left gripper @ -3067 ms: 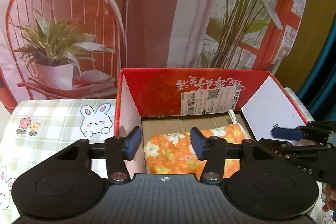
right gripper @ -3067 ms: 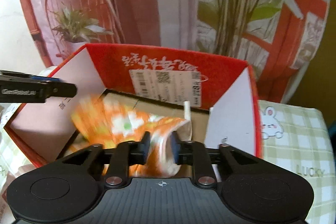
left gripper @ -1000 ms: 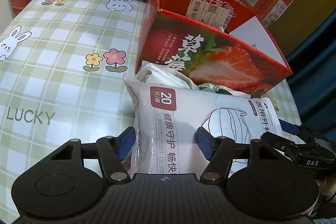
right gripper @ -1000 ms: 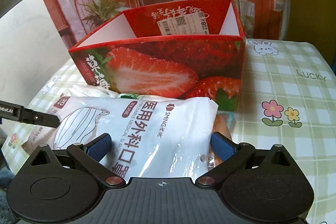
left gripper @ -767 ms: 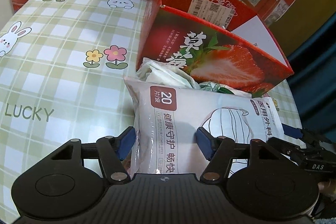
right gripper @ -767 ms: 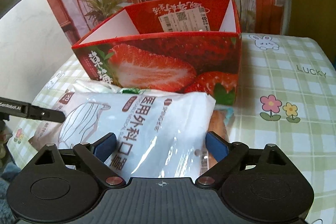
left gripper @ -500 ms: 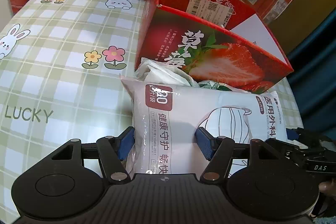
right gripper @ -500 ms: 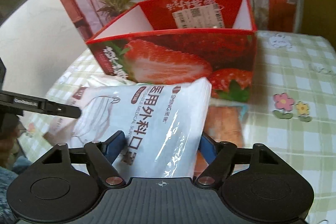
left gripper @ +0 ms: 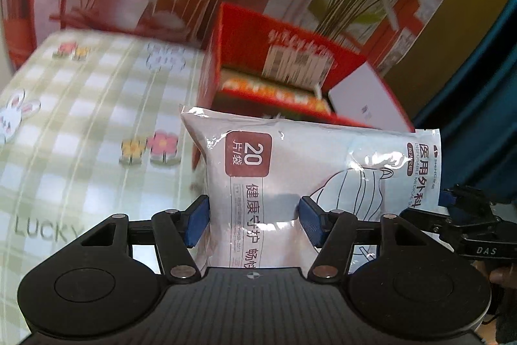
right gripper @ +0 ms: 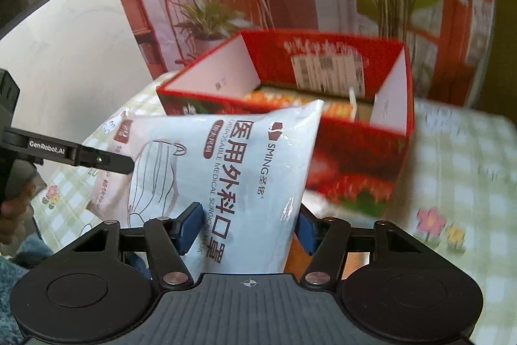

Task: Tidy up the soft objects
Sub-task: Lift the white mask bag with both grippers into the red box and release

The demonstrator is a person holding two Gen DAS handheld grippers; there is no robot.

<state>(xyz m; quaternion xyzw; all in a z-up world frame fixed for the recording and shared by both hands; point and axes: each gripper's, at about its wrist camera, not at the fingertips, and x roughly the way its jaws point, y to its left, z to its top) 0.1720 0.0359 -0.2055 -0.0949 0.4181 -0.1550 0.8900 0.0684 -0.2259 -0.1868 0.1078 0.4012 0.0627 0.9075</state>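
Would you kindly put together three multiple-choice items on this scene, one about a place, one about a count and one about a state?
1. Where is the mask bag?
A. inside the red box
B. between both claws, in front of the red box
C. flat on the tablecloth

2. Which number is printed on the bag's brown label?
A. 10
B. 20
C. 50

3. What state is the red box in?
A. open at the top
B. taped shut
C. tipped on its side

Answers: 1 B, the left claw and right claw each have the bag between their pads; 2 B, the label reads 20; 3 A, orange fabric shows inside it.
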